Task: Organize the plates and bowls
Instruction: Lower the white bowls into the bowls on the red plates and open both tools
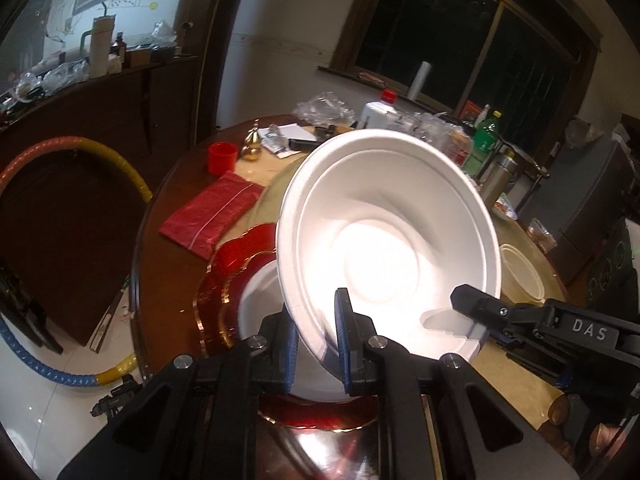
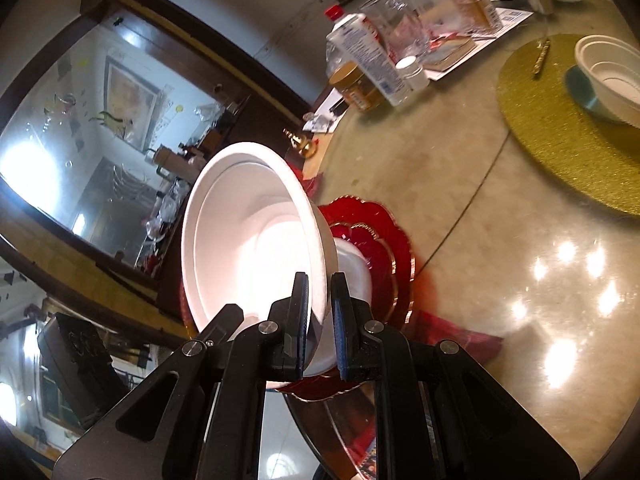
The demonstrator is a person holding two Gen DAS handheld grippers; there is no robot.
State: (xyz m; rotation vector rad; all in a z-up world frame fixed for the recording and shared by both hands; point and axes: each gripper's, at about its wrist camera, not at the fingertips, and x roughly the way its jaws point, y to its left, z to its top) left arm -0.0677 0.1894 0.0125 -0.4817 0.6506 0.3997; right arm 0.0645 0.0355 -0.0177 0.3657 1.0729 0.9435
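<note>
- While both grippers grip it, the white foam bowl (image 1: 384, 240) hangs tilted above the table, its open mouth turned toward both cameras.
- The left gripper (image 1: 318, 336) has its fingers nearly closed, pinching the bowl's near rim between the blue pads (image 1: 345, 344).
- The right gripper (image 2: 320, 312) pinches another part of the same rim, one finger inside the bowl and one outside; in the left wrist view it reaches in from the right side, marked "DAS".
- Under the lifted bowl sits a second white bowl (image 1: 260, 304), resting on a red scalloped plate (image 1: 228, 276) with a gold edge.
- The plate lies on the round table (image 2: 500, 280), near its edge, half on the glass turntable.
- A red folded cloth (image 1: 212, 212) lies just beyond the plate, with a red cup (image 1: 222, 158) and a small gold ornament (image 1: 252, 146) farther off.
- In the right wrist view, a gold round placemat (image 2: 560, 132) lies well apart from the plate, carrying a stack of white bowls (image 2: 612, 76) on something teal.
- Bottles and jars, among them a white bottle with a red cap (image 2: 368, 52), crowd the far side of the table.
</note>
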